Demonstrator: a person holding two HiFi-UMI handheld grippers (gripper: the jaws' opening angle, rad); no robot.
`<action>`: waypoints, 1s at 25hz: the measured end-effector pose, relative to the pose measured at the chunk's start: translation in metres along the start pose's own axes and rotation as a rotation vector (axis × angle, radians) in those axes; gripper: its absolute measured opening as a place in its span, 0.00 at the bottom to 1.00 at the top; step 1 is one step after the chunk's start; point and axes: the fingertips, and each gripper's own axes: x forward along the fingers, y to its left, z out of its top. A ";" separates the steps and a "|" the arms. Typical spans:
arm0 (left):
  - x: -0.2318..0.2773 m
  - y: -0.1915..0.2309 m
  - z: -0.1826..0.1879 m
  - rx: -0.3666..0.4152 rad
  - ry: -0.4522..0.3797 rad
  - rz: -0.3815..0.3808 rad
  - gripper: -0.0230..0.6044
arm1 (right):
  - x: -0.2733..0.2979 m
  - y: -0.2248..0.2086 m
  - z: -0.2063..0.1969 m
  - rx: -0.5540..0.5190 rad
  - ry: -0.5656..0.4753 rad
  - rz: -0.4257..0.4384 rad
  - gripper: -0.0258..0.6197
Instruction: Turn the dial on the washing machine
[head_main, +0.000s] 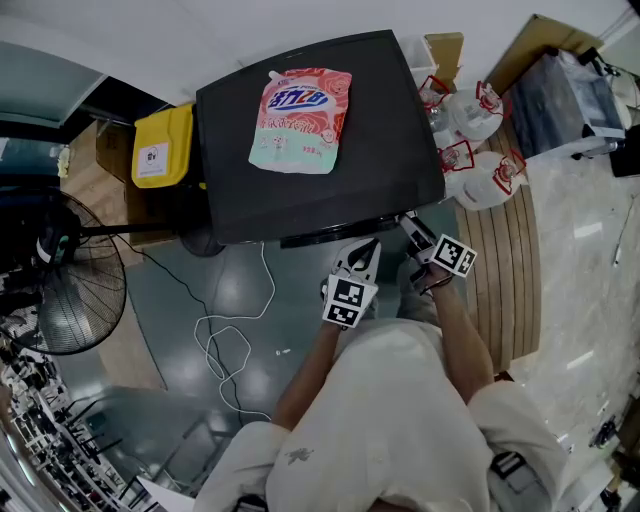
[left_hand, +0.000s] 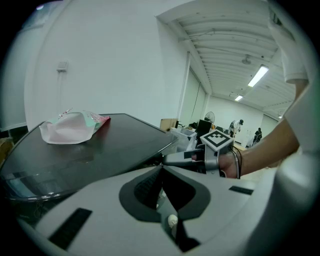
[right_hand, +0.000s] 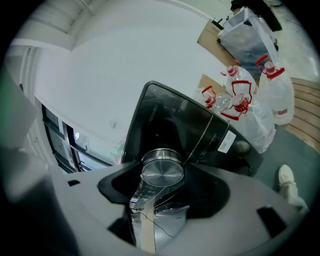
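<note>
One step in hand, seemingly: turning silver dial (right_hand: 161, 167) on washing machine (head_main: 230, 150) front; right gripper (right_hand: 161, 174) pinching it; left gripper (left_hand: 163, 172) pressed together, empty; next: roll wrist, hold pinch firm.

Pouch (head_main: 301, 118) lettering illegible, no readable text

Head view: steeply down on the washer (head_main: 385, 150); left gripper view: low across its top; right gripper view: close on its dial (right_hand: 161, 172); washer shared by all.
</note>
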 end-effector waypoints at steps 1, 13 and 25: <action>0.000 0.000 0.000 0.000 -0.001 -0.001 0.06 | 0.000 0.000 0.000 -0.012 -0.001 -0.009 0.48; -0.005 0.003 0.000 0.001 -0.012 0.001 0.06 | -0.008 0.001 0.009 -0.418 0.031 -0.212 0.55; -0.010 0.008 -0.005 -0.005 -0.004 0.018 0.06 | -0.003 0.000 -0.002 -0.984 0.122 -0.473 0.53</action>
